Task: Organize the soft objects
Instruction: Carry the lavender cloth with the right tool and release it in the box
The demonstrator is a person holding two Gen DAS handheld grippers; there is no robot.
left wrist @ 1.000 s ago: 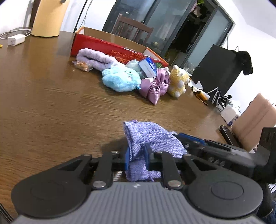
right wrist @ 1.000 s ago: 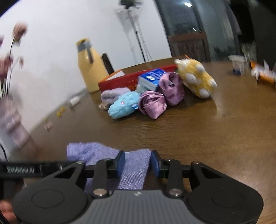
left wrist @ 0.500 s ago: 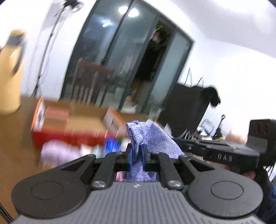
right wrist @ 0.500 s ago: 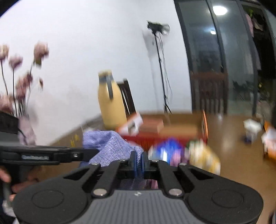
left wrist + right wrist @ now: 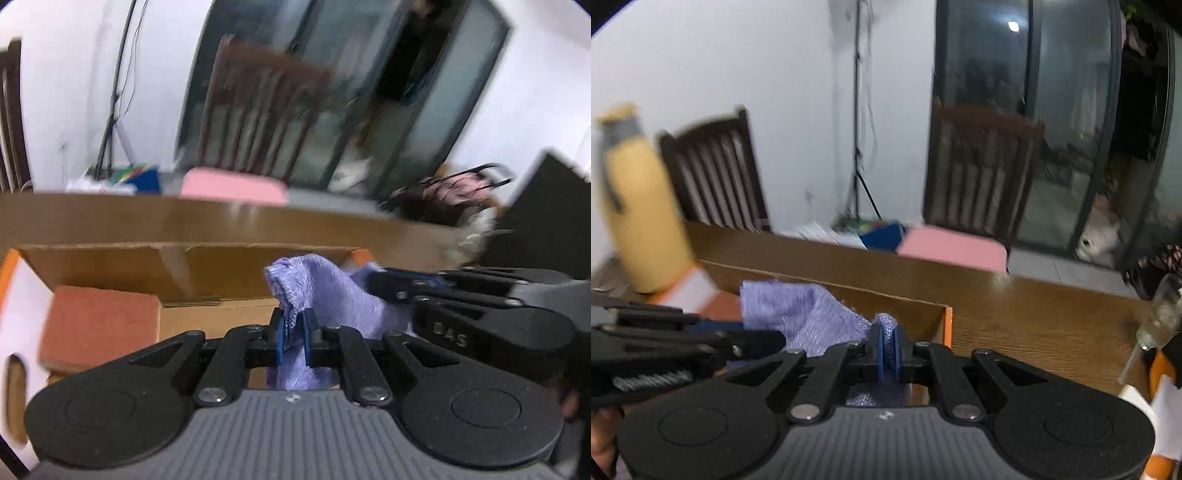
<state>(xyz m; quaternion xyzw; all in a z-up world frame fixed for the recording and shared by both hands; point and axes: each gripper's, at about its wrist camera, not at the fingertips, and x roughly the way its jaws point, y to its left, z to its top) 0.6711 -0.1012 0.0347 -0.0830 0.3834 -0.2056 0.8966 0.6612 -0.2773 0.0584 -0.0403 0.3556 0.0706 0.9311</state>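
Both of your tongs are clamped on the same purple cloth (image 5: 332, 291). Your left gripper (image 5: 293, 334) pinches one bunched edge between its blue pads, and your right gripper (image 5: 886, 347) pinches another edge, so the fabric hangs stretched between them. Just ahead of and below the tips sits the open cardboard box (image 5: 110, 266), with the cloth held over it and an orange block (image 5: 96, 325) inside, off to the left of your left tong. Beyond the box runs the wooden table (image 5: 1034, 317). A yellow flask (image 5: 639, 206) stands far left of your right tong.
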